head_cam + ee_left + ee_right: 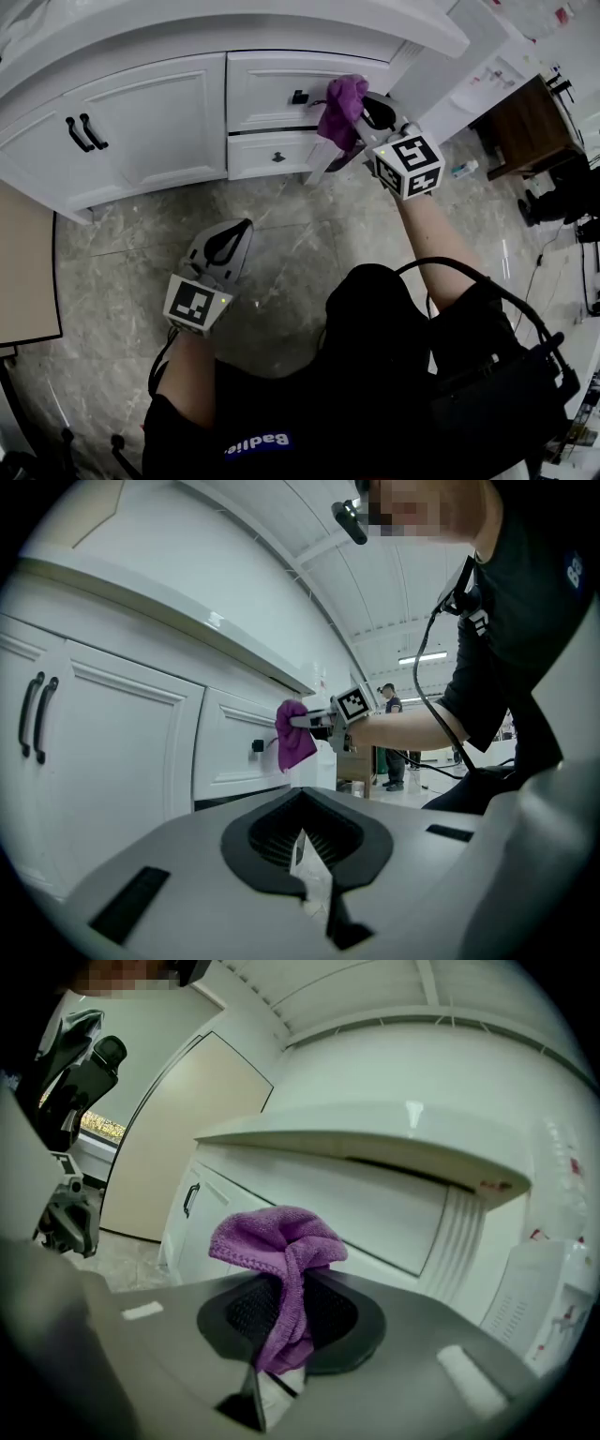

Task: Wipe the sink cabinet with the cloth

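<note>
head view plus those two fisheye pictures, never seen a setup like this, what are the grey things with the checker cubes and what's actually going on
There is no robot here. A person holds two grey two-jaw tools, each with a marker cube on it. The head view comes from a camera on the person's head, looking steeply down. The other two pictures come from cameras riding on each tool, looking along its jaws.

The right hand-held gripper is shut on a purple cloth. It holds the cloth up at the upper drawer of the white sink cabinet, near the drawer's black handle. Whether the cloth touches the drawer, I can't tell.

The left hand-held gripper hangs low over the grey stone-look floor, jaws together, with nothing in them.
</note>
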Demonstrator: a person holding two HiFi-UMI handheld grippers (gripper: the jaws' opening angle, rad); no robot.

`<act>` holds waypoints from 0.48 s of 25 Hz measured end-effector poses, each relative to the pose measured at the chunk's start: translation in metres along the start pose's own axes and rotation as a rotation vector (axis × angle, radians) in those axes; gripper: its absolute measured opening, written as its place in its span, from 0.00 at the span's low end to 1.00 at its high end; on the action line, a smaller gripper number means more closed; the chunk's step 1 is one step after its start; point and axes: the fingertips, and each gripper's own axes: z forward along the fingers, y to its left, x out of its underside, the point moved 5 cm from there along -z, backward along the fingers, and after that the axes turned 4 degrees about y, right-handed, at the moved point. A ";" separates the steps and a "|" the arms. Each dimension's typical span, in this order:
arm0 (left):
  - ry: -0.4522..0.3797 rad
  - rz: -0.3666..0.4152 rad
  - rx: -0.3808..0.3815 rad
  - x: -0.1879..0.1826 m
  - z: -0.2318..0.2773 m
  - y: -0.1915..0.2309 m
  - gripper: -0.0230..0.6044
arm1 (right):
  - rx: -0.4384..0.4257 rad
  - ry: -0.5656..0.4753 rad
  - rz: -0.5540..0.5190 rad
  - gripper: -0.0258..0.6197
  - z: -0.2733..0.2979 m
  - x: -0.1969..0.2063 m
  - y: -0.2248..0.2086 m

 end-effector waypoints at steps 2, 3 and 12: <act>-0.002 0.001 0.002 -0.002 0.001 -0.001 0.04 | 0.044 -0.041 -0.010 0.13 -0.006 -0.021 -0.019; -0.003 0.000 0.001 -0.003 0.001 -0.002 0.04 | 0.066 -0.054 -0.011 0.13 -0.007 -0.028 -0.027; 0.002 0.007 -0.003 -0.001 0.004 -0.002 0.04 | 0.101 0.036 0.067 0.13 0.019 0.035 -0.031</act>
